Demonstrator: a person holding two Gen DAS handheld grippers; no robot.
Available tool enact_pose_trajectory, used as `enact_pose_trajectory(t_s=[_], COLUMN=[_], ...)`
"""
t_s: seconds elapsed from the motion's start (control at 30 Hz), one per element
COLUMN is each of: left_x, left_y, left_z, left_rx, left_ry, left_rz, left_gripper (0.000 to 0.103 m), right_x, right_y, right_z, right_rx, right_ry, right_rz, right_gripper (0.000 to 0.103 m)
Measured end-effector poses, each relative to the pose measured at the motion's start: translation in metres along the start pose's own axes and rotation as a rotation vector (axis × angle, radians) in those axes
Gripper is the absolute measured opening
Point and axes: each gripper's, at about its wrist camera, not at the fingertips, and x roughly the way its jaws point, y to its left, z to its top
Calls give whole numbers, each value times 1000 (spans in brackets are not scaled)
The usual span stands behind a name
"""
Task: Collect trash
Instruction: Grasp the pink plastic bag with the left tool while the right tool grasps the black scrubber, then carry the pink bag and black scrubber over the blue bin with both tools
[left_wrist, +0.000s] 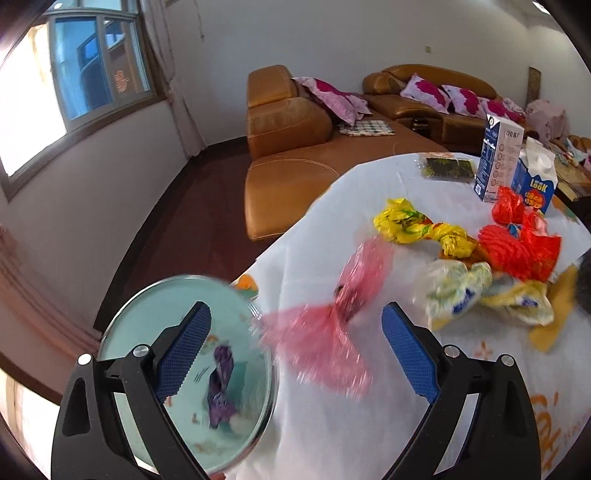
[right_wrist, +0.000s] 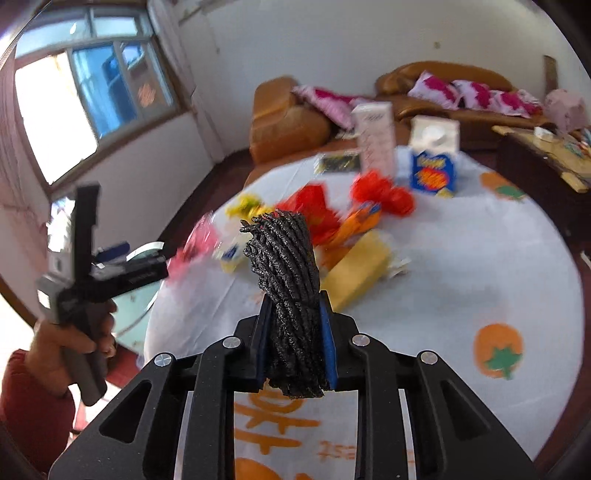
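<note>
L gripper (left_wrist: 295, 354) is spread wide, nothing between its blue pads (left_wrist: 183, 354). It hangs over the near-left edge of the table (left_wrist: 369, 424), which has a white cloth w/ orange prints. A pink wrapper (left_wrist: 332, 325) sits just ahead between the two fingers, badly blurred; can't tell if it rests on the cloth or is in the air. Beside the table edge, lower left, is a round bin (left_wrist: 147, 314) w/ pale teal inside and a shiny rim; a purple wrapper (left_wrist: 221, 387) lies in it.

R gripper (right_wrist: 293, 343) is closed narrow on a black rope bundle (right_wrist: 286, 280), which stands upright out of the fingers, above the near side of the table (right_wrist: 480, 277). In the R wrist view the L gripper (right_wrist: 147, 258) shows at left, held by a hand (right_wrist: 70, 339) w/ a red sleeve, next to the table edge.

Rest of the trash is piled mid-table: yellow wrapper (left_wrist: 421, 227), red wrapper (left_wrist: 521, 247), a crumpled white/green/blue wrapper (left_wrist: 461, 288) and a yellow packet (right_wrist: 362, 269) near the rope. Toward the far side are two cartons, a tall white/blue carton (left_wrist: 496, 162) and a shorter blue carton (left_wrist: 535, 177) close beside it, w/ a flat dark packet (left_wrist: 447, 168) to their left. Brown leather sofas (left_wrist: 288, 122) w/ pink cushions stand beyond the table, window at upper left.
</note>
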Motion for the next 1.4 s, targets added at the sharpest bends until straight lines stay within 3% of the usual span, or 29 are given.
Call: enact_pose_trajectory(t_s=[0.03,0.1,0.17,0.2,0.37,0.6,0.83,1.4], left_x=[10,25,37,40,33,0,-31,-52], left_y=[-3,-7,-10,-12,-24,-20,-3,40], left_z=[2,1,-2,-3,-10,-18,-32,-53], left_rx=[9,12,-1,-1,45,14,-7,-87], left_ry=[19,69,117,128,81,37,14,26], left_rz=[-3,-24,-59,-64,-55,-41,34,82], left_gripper=[89,70,64,55,37,35,35,35], right_x=[-2,-5,-7,-7,-9,-10,-6,9], right_y=[-4,-13,-15,-16,-13,1,23,79], right_z=[3,8,11,12,7,7,8,8], right_rx=[14,43,53,57,71,53,40,-29], right_ry=[-13,-33,-44,-45,-43,-68,-72,-58], right_rz=[-7,-18,-31,-33,-40,-50,-21,27], right_gripper=[24,24,24,24,24,24,24,24])
